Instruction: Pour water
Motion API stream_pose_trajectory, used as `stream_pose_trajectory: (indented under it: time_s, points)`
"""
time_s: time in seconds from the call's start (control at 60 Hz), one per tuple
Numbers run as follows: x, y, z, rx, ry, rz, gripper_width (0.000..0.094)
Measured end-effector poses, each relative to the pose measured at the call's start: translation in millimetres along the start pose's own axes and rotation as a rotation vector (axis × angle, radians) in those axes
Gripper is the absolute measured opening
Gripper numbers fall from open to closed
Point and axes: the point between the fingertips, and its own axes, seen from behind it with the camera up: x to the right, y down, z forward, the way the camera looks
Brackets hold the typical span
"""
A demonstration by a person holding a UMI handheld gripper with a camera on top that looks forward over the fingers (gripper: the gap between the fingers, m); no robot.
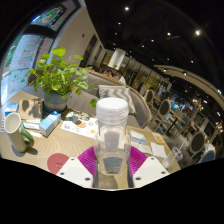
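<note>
The gripper has its two white fingers set to either side of a clear bottle with a white cap; the magenta pads sit against the bottle's lower half on both sides, so the fingers are closed narrow on it and hold it upright. The bottle stands right between the fingers, its cap rising well above them, and whether there is water inside cannot be told.

Below and just ahead of the fingers lies a light table. On it, near the left finger, is a round red coaster. Farther left stands a pale mug with something green beside it, and a small blue-and-white box lies next to them. Papers are spread on the tabletop left of the bottle, and more flat sheets lie to its right.

Beyond the box a leafy green plant grows from a pot on the table. Behind the bottle a white lamp shade shows. Farther back the room is dim, with rows of chairs and tables, and small ceiling lights overhead
</note>
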Motion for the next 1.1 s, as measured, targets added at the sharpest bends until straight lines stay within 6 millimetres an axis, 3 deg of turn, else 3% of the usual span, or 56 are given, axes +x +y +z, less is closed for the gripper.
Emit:
stream_pose_trajectory:
  time_s: [0.083,0.2,0.267,0.367,0.483,0.567,0.783,0.967,1.1]
  points:
    - [10,-43,-12,0.051,0.067,-0.171,0.0394]
    - [2,-97,-29,0.117,0.174,-0.454,0.0393]
    - [-12,-121,-37,0.148,0.234,-0.636,0.0393]
    - [-50,-142,-45,0.187,0.274,-0.891,0.0392]
    - [-97,-134,-44,0.174,0.266,-1.196,0.0388]
    - [-119,-125,-40,0.180,0.270,-1.410,0.0396]
    - [-158,-128,-36,0.258,0.296,-1.706,0.0394]
    - [-159,-135,-42,0.276,0.264,-1.660,0.0397]
    - [-147,-134,-56,0.251,0.119,-1.364,0.0398]
